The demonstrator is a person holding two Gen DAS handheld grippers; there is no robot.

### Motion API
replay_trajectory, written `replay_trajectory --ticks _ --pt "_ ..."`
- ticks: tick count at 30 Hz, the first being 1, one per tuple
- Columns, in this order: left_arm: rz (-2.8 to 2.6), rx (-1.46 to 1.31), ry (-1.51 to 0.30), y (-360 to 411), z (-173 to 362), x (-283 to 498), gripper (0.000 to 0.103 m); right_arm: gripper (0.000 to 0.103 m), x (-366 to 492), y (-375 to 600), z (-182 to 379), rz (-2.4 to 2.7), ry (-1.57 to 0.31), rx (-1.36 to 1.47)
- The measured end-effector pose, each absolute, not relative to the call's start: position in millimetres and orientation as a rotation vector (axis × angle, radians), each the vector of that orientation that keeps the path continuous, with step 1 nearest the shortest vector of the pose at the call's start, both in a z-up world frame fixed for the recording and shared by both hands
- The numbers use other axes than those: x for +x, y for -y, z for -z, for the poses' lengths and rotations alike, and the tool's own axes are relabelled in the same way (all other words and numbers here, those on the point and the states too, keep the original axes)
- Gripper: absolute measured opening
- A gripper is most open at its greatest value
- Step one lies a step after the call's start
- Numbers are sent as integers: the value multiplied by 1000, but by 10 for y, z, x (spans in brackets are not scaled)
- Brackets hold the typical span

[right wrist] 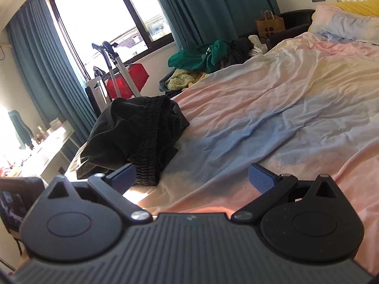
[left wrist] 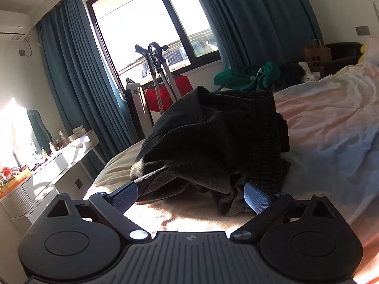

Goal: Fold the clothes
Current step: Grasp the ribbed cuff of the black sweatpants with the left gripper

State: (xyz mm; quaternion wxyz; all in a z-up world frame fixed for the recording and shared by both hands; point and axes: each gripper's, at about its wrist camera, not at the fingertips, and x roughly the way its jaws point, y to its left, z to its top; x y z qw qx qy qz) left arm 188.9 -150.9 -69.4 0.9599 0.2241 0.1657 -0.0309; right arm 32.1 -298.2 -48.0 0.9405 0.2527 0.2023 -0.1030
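A crumpled black garment [left wrist: 213,139] with an elastic ribbed waistband lies heaped near the bed's corner. My left gripper [left wrist: 190,195] is open right at its near edge, the cloth's hem lying between and just past the blue pads [left wrist: 257,197], which do not pinch it. In the right wrist view the same black garment [right wrist: 135,137] sits ahead to the left. My right gripper [right wrist: 193,177] is open over the sheet, its left pad [right wrist: 124,176] close to the waistband, nothing held.
The bed [right wrist: 272,108] is covered by a rumpled pastel pink, blue and yellow sheet, with a pillow [right wrist: 345,23] at the far right. More clothes, green and cream [right wrist: 201,56], pile beyond the bed. A white dresser [left wrist: 49,172], red bag [left wrist: 165,92] and window stand left.
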Motion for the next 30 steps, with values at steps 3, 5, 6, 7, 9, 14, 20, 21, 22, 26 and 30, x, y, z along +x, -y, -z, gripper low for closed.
replay_trajectory --ticks 3,5,6,7,9,14,20,21,22,26,30 --pt "97 501 -297 1969 637 2231 98 103 424 3134 589 253 -418 574" --pt "119 537 -289 2278 620 2476 98 103 499 3216 674 281 -431 601" --pt "128 555 -293 2420 623 2609 98 103 541 3246 716 289 -442 613" --pt "134 570 -294 2546 635 2730 98 103 599 3287 773 296 -453 631" --pt "138 602 -290 2769 667 2959 98 103 700 3342 874 311 -472 657" --pt "106 679 -304 3100 777 3458 80 103 871 3394 1062 314 -510 686" --pt "121 690 -333 3129 819 3514 51 103 938 3394 1144 308 -528 690" --pt "109 697 -322 3118 809 3477 30 103 934 3402 1149 307 -527 697" --pt "81 711 -307 3091 771 3429 10 103 929 3407 1149 310 -524 700" --pt "6 676 -266 2805 438 3219 9 103 909 3399 1111 317 -507 684" --pt "-51 577 -230 2329 12 2990 8 103 860 3378 1043 318 -488 664"
